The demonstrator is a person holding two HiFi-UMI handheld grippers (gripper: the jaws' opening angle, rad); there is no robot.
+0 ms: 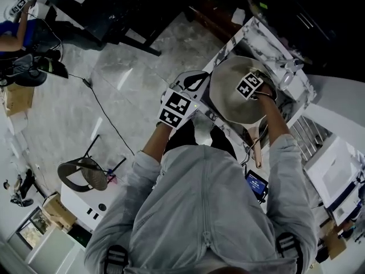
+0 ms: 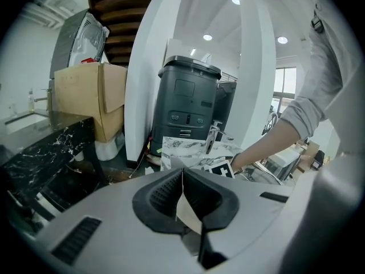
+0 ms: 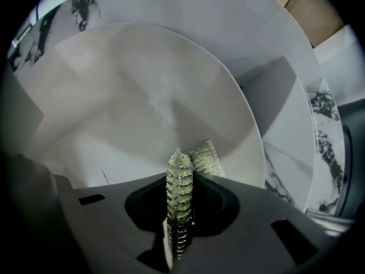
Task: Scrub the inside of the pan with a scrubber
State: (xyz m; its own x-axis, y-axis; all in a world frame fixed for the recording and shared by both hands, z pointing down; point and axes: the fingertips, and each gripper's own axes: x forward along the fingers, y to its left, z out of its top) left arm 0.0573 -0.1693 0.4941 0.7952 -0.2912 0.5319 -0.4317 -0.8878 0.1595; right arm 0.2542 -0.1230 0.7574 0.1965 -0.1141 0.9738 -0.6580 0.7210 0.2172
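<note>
A cream pan (image 1: pixel 228 104) lies on the marble counter (image 1: pixel 242 34), its handle (image 1: pixel 258 152) pointing back toward the person. My right gripper (image 1: pixel 254 90) is over the pan's inside. In the right gripper view that gripper (image 3: pixel 181 210) is shut on a green-silver mesh scrubber (image 3: pixel 204 158), whose tip rests against the pale inner pan surface (image 3: pixel 142 96). My left gripper (image 1: pixel 194 93) is at the pan's left edge. In the left gripper view this gripper (image 2: pixel 182 178) is shut, with a thin cream piece (image 2: pixel 188 213) pinched between the pads; it looks like the pan's rim.
A chrome faucet (image 2: pixel 212 137) stands behind the pan. Beyond it are a dark bin (image 2: pixel 188 101) and a cardboard box (image 2: pixel 85 96). A wire rack (image 1: pixel 311 133) sits right of the counter. On the floor at left are a chair (image 1: pixel 82 173) and a cable (image 1: pixel 105 110).
</note>
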